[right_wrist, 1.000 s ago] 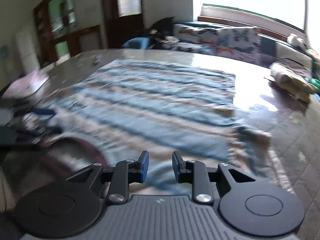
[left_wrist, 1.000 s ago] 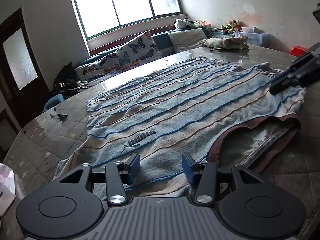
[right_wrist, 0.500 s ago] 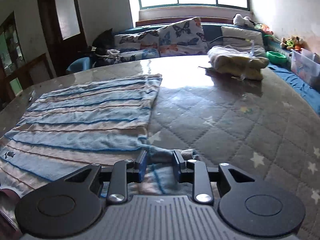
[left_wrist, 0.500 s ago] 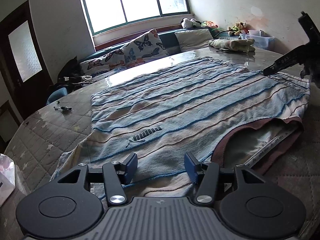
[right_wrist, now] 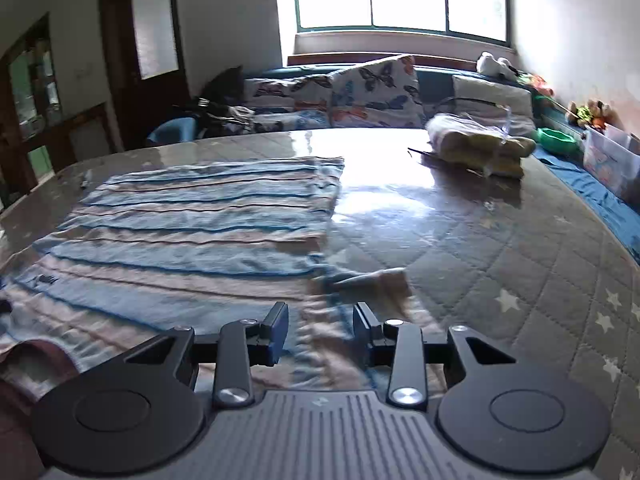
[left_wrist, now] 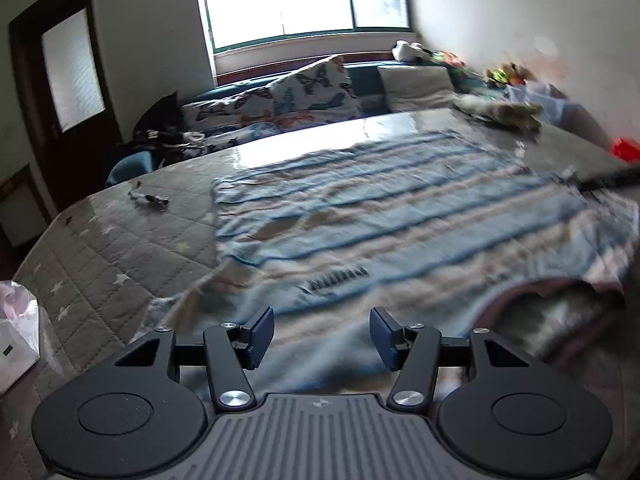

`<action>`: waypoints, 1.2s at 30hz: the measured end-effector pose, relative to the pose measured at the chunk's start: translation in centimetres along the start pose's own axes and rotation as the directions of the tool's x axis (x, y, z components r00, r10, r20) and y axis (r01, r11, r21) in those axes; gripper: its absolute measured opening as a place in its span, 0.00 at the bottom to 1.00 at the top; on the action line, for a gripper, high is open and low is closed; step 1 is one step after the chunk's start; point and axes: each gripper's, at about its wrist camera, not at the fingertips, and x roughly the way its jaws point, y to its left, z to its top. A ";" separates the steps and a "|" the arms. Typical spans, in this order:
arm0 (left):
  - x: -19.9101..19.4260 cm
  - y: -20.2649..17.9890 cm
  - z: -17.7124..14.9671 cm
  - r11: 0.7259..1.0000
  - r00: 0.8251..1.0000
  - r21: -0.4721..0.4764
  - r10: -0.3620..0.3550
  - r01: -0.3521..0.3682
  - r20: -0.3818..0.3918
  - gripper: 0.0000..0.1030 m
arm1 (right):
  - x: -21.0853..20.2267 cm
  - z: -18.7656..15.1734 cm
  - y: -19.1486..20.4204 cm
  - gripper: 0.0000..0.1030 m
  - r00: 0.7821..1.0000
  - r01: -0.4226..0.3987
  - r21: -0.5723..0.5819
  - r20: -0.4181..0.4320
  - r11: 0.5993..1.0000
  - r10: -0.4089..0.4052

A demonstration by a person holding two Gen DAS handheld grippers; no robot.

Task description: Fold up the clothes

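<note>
A blue and beige striped T-shirt point(left_wrist: 400, 224) lies flat on the quilted table, its collar point(left_wrist: 532, 292) toward me at the right. My left gripper point(left_wrist: 322, 334) is open and empty, just above the shirt's near left shoulder. In the right wrist view the same shirt point(right_wrist: 192, 232) spreads to the left, with its right sleeve point(right_wrist: 376, 280) lying crumpled out to the side. My right gripper point(right_wrist: 320, 328) is open and empty over the shirt's near right edge, close to that sleeve. The right gripper also shows as a dark bar at the far right of the left wrist view point(left_wrist: 608, 178).
The quilted table point(right_wrist: 500, 264) has bare surface to the right of the shirt. A folded yellowish garment in plastic point(right_wrist: 480, 144) lies at the far right. A small dark object point(left_wrist: 150, 199) lies far left. A white bag point(left_wrist: 16, 332) sits at the left edge. A sofa with cushions point(right_wrist: 360, 92) stands behind.
My right gripper's jaws have opened wider and the view swung further right; the sleeve now lies out in front of it. My left gripper has opened a little wider and shifted left.
</note>
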 end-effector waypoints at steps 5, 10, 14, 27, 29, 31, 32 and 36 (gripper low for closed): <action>1.8 2.9 1.1 0.994 0.998 -0.096 0.046 -0.049 -0.030 0.55 | -0.1 -0.5 0.8 0.41 1.000 0.006 -0.026 -0.013 1.000 -0.006; 2.8 7.3 1.4 0.966 0.992 -0.230 0.112 -0.122 -0.055 0.52 | 0.2 -0.9 0.6 0.41 1.000 -0.003 0.003 -0.027 1.000 0.003; 3.6 10.6 1.5 0.931 0.985 -0.325 0.149 -0.168 -0.084 0.34 | 0.4 -1.3 0.7 0.43 0.999 -0.006 0.009 -0.036 1.000 0.006; 3.8 10.9 0.5 0.944 0.985 -0.285 0.148 -0.166 -0.084 0.08 | 0.6 -1.3 0.7 0.48 0.999 -0.007 0.016 -0.041 1.000 0.008; 3.6 10.9 0.4 0.945 0.980 -0.262 0.182 -0.196 -0.074 0.08 | 0.6 -1.3 0.8 0.48 0.999 -0.007 0.015 -0.041 1.000 0.007; 3.6 11.2 0.2 0.943 0.980 -0.268 0.181 -0.198 -0.086 0.08 | 0.6 -1.4 0.7 0.48 0.999 -0.008 0.014 -0.039 1.000 0.008; 3.6 11.4 0.2 0.942 0.981 -0.274 0.175 -0.193 -0.088 0.08 | 0.6 -1.4 0.7 0.49 0.999 -0.008 0.014 -0.039 1.000 0.008; 3.3 12.1 0.0 0.938 0.983 -0.297 0.158 -0.179 -0.094 0.12 | 0.7 -1.4 0.8 0.50 0.999 -0.009 0.011 -0.039 1.000 0.009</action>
